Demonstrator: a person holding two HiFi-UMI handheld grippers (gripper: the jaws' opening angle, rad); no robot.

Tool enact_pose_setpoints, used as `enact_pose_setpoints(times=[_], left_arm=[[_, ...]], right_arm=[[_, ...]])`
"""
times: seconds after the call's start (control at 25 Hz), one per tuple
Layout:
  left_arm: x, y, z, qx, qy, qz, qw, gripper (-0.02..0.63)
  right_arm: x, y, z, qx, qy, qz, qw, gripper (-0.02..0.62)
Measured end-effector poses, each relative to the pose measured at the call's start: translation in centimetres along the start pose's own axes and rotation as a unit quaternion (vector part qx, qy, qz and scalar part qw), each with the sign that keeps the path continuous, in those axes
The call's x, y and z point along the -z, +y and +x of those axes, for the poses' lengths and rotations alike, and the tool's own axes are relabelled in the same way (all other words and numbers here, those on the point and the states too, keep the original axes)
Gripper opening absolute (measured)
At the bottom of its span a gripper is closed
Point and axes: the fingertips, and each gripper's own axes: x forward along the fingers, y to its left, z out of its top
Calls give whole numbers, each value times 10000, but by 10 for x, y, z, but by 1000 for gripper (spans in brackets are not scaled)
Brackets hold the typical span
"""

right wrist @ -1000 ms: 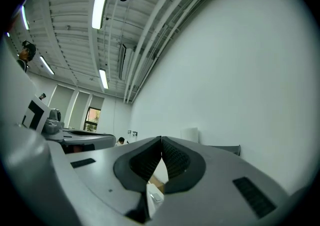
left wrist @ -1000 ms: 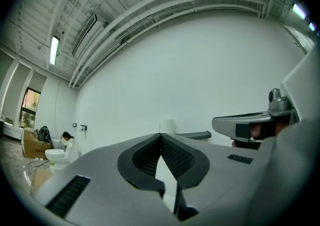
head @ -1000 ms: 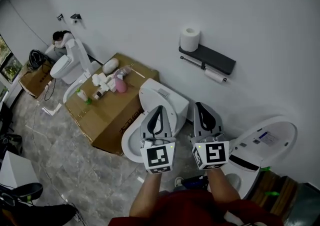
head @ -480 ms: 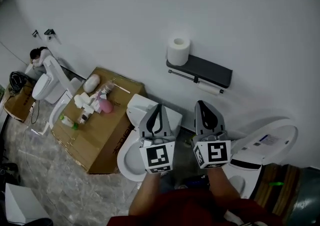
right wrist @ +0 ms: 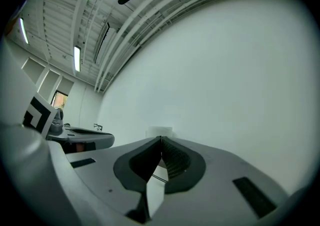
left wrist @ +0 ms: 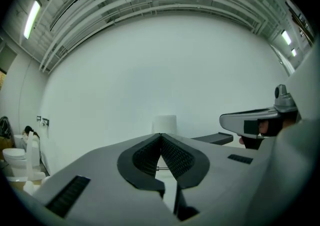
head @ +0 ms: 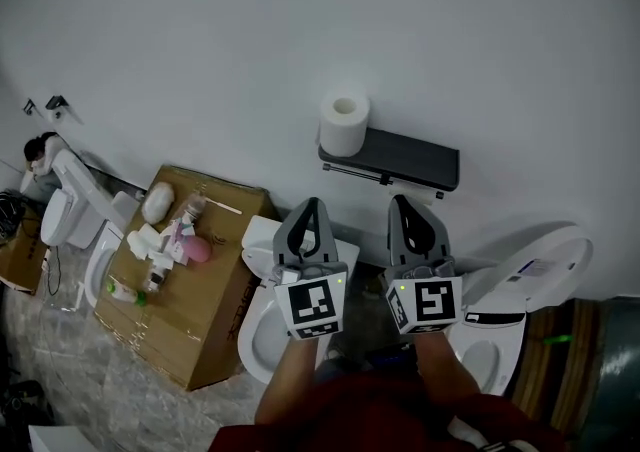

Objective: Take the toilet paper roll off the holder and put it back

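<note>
Toilet paper roll stands upright on the left end of the dark wall-mounted holder, resting on its top. Both tools hover lower in the head view, apart from the roll and pointing toward the wall. The left tool has its jaws pressed together with nothing between them. The right tool is likewise closed and empty. A white toilet sits beneath them, beside a cardboard box.

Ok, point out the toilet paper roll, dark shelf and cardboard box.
toilet paper roll [head: 343, 124]: head view, outer wrap.
dark shelf [head: 405, 158]: head view, bare top.
cardboard box [head: 198, 302]: head view, bare top.
</note>
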Motion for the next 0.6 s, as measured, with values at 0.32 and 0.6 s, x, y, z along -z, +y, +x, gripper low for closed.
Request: enact_pose_setpoints(times=[0.32,0.6], left_arm=[[2,-7,37,59,42,-5,10000,12],[10,-14,64,64,182,136,9997,90]], right_arm=[[1,-19,27,11,-15,-107,9999,15],[8,-38,46,-39,-83,52,9999,15]])
